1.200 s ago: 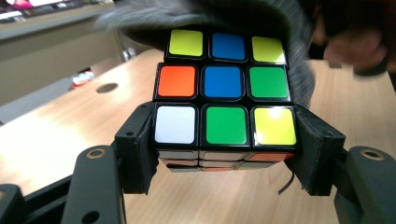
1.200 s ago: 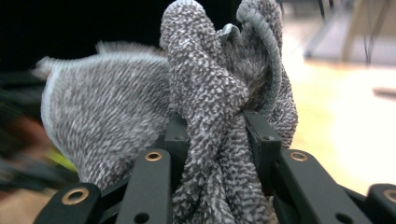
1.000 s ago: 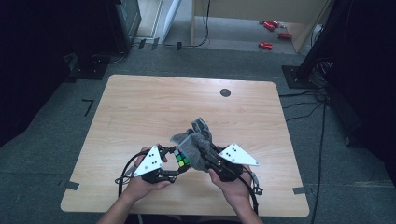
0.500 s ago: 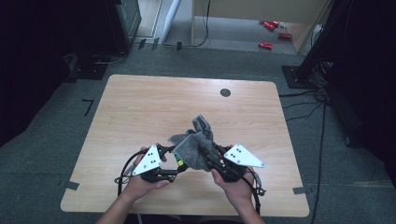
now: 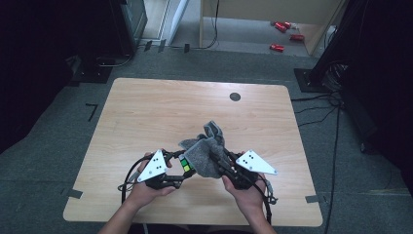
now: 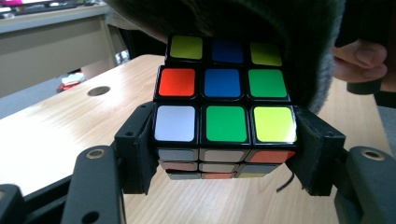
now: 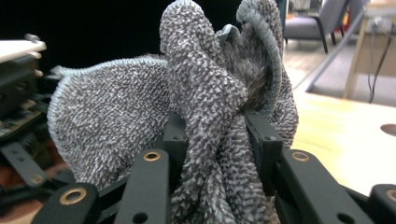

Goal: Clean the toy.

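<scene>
Puzzle cube [image 6: 224, 116] sits clamped between the left gripper's [image 6: 224, 161] 2 fingers [image 6: 137, 149], pads pressing its lower layer from both sides. In the left gripper view the face toward the camera reads 3 rows: yellow-green, blue, yellow-green; orange, blue, green; white, green, yellow. In the high view the cube [image 5: 187, 165] shows as a small patch of green, yellow and black just beside the left gripper [image 5: 181, 168], held above the counter [image 5: 146, 112] near the middle of its near edge.

Grey towel [image 7: 205, 107] is draped over the cube's top and far side; in the left gripper view it is the dark mass [image 6: 261, 23] covering the upper part of the cube. The right gripper [image 7: 215, 149] is clenched on a bunched fold of the towel, fabric squeezed between its 2 fingers [image 7: 259, 140] and spilling out above and below. In the high view the towel [image 5: 204, 153] lies between the 2 grippers, 1 corner sticking up toward the far edge, with the right gripper [image 5: 219, 161] touching it from the right.

Each gripper carries a grey 3-cornered plate [image 5: 153, 165] on top. Left hand [image 5: 146, 187] and right hand [image 5: 243, 187] grip the bodies from the near edge. A dark round hole [image 5: 235, 96] sits in the counter close to the far edge, well apart from the work. Red items [image 5: 285, 34] lie on the floor beyond the counter.
</scene>
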The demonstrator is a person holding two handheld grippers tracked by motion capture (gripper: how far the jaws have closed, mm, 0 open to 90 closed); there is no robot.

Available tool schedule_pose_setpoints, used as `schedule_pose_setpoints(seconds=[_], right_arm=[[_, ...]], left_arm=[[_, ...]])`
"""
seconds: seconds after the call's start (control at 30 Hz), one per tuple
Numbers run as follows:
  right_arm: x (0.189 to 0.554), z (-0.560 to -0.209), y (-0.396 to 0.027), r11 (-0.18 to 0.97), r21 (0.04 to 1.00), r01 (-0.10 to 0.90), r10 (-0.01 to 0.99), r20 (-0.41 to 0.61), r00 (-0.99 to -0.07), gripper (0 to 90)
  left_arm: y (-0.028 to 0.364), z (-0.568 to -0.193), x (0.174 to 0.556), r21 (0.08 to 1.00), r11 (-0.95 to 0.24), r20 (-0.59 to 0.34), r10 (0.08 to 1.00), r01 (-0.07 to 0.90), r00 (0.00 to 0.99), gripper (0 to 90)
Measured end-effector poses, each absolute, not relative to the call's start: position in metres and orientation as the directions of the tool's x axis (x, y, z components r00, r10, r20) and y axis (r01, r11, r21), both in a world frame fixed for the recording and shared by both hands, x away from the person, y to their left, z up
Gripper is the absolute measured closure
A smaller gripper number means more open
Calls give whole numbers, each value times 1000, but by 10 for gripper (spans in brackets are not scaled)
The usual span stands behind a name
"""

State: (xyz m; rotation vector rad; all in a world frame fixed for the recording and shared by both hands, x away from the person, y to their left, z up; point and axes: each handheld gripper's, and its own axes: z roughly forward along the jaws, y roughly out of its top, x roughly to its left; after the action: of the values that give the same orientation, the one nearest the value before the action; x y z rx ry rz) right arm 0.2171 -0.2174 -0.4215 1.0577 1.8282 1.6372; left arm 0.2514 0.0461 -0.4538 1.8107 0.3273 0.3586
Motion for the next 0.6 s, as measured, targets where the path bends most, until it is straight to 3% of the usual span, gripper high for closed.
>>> schedule_pose_setpoints(seconds=[0.1, 0.3, 0.5, 0.6], right_arm=[[220, -431, -212, 27, 971, 236, 792, 123, -598, 666], [235, -451, -221, 102, 935, 340, 845, 99, -525, 669], [219, -425, -218, 55, 978, 203, 823, 71, -564, 667], [217, -425, -210, 81, 979, 188, 810, 46, -585, 667]], left_arm=[[46, -451, 249, 966, -257, 80, 401, 29, 913, 349], [54, -450, 256, 977, -202, 27, 414, 63, 910, 349], [49, -456, 256, 971, -230, 36, 411, 65, 911, 349], [48, -454, 255, 974, -216, 28, 393, 63, 919, 349]])
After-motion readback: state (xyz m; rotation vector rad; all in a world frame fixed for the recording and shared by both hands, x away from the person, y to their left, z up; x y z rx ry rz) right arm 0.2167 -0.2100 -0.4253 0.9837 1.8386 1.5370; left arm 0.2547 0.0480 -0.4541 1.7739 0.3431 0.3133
